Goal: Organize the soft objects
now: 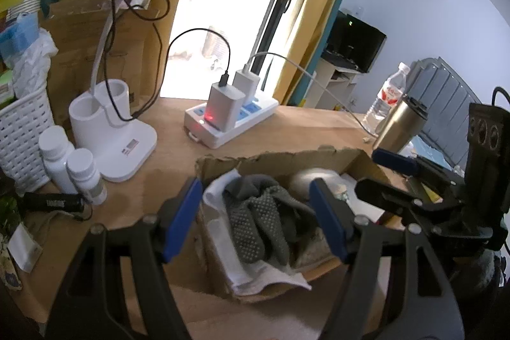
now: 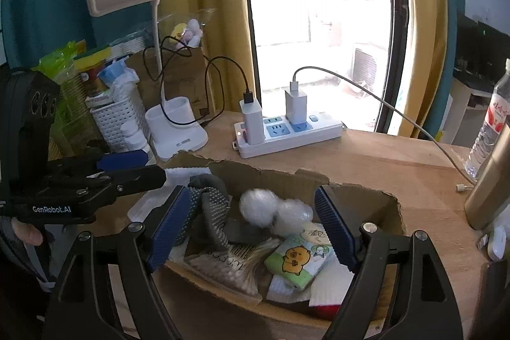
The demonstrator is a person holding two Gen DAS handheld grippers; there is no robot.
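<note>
A torn cardboard box (image 1: 220, 163) (image 2: 366, 196) sits on the wooden desk and holds soft things. Grey dotted socks (image 1: 255, 222) (image 2: 210, 206) lie over a white cloth (image 1: 220, 231) at its left end. White fluffy balls (image 2: 258, 207), a tissue pack with a cartoon animal (image 2: 298, 258) and a bag of cotton swabs (image 2: 223, 266) lie beside them. My left gripper (image 1: 255, 219) is open and empty, just above the socks. My right gripper (image 2: 251, 225) is open and empty over the box's middle. Each gripper shows in the other's view, the right (image 1: 376, 171), the left (image 2: 140, 168).
A white power strip (image 1: 229, 120) (image 2: 287, 136) with two chargers and cables stands behind the box. A white desk lamp (image 1: 111, 129) (image 2: 178, 129), white bottles (image 1: 73, 168) and a white basket (image 1: 22, 133) stand left. A metal tumbler (image 1: 398, 126) (image 2: 487, 190) and water bottle (image 1: 387, 97) stand right.
</note>
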